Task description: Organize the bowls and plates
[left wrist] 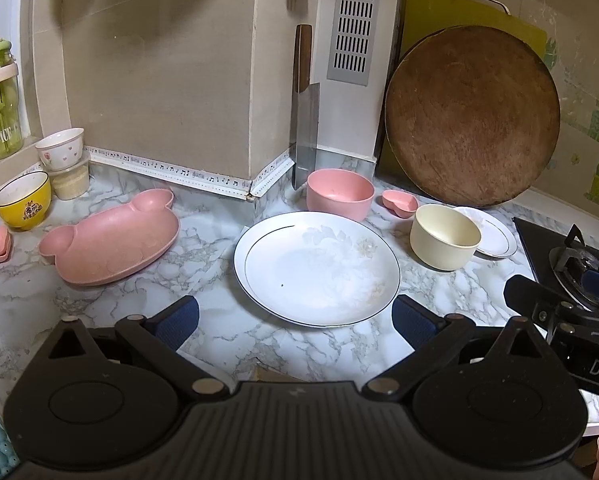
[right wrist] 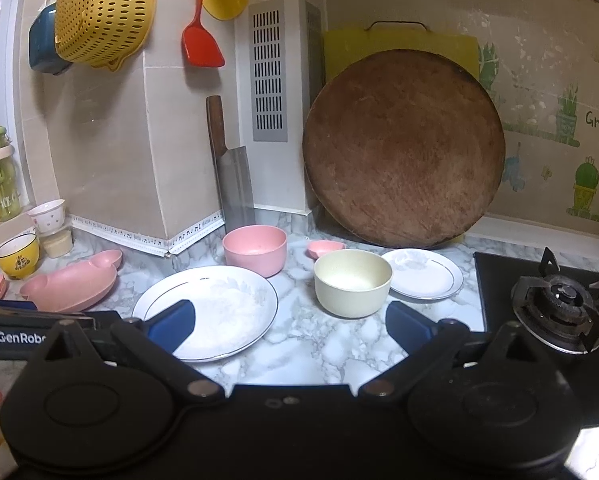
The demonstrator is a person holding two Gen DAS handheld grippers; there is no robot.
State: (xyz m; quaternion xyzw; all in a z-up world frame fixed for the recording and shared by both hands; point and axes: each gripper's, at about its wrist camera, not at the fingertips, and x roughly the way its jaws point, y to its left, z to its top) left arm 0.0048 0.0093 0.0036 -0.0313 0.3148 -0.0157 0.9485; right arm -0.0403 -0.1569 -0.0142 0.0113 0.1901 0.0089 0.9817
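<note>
You held the left gripper (left wrist: 295, 318) low over the counter, jaws wide apart and empty, before the large white plate (left wrist: 317, 268); the right gripper (right wrist: 291, 330), likewise spread, faced the cream bowl (right wrist: 353, 282).

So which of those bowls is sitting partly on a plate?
The cream bowl: its far edge overlaps the small white plate. The pink bowl and yellow bowl stand on the counter itself.

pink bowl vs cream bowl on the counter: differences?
The pink bowl sits further back, near the cleaver; the cream bowl sits nearer, beside the small white plate. Pink is pink throughout; cream is pale yellow. Both stand upright, look empty and are similar in shape.
</note>
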